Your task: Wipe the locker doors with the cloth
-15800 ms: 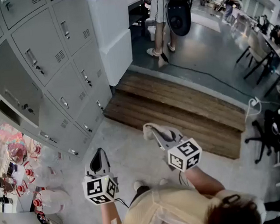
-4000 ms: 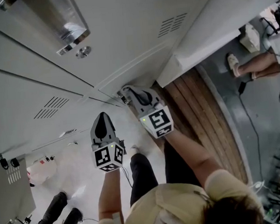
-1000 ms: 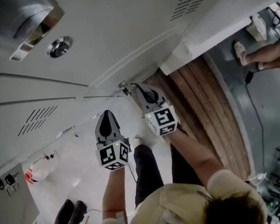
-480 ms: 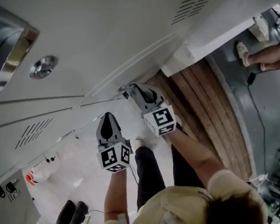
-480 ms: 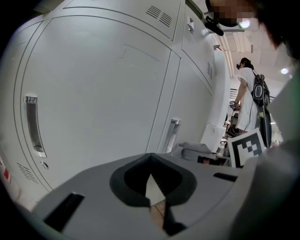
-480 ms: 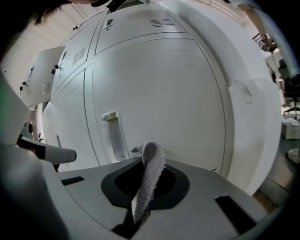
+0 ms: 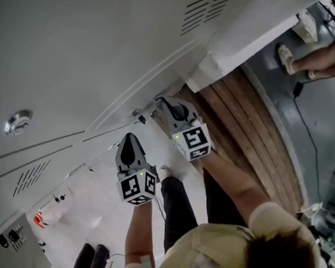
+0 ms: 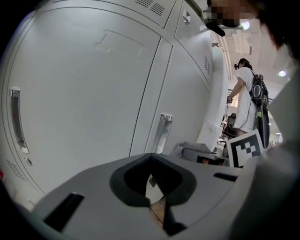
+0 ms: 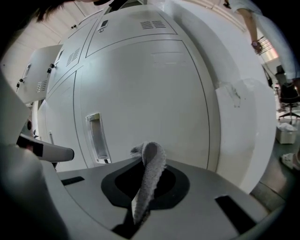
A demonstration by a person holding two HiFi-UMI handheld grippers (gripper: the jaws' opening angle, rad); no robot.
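Cloth [image 9: 150, 164] stands pinched in the right tool [image 7: 166, 103], before the locker door [image 9: 140, 84].

**Q:** What did the head camera catch?

**A:** Both grippers were held low before the grey locker doors [image 7: 91, 55]. The right gripper [image 7: 166, 104], with what looked like a cloth [image 7: 161, 100] at its tip, was near the doors' bottom edge. The left gripper [image 7: 128, 140] was just beside it.

**Q:** And around them?

**A:** A wooden platform [image 7: 254, 128] lay to the right, with a bystander's legs [image 7: 313, 65] beyond it. Vent slots [image 7: 206, 7] and a round lock [image 7: 16, 122] showed on the doors.
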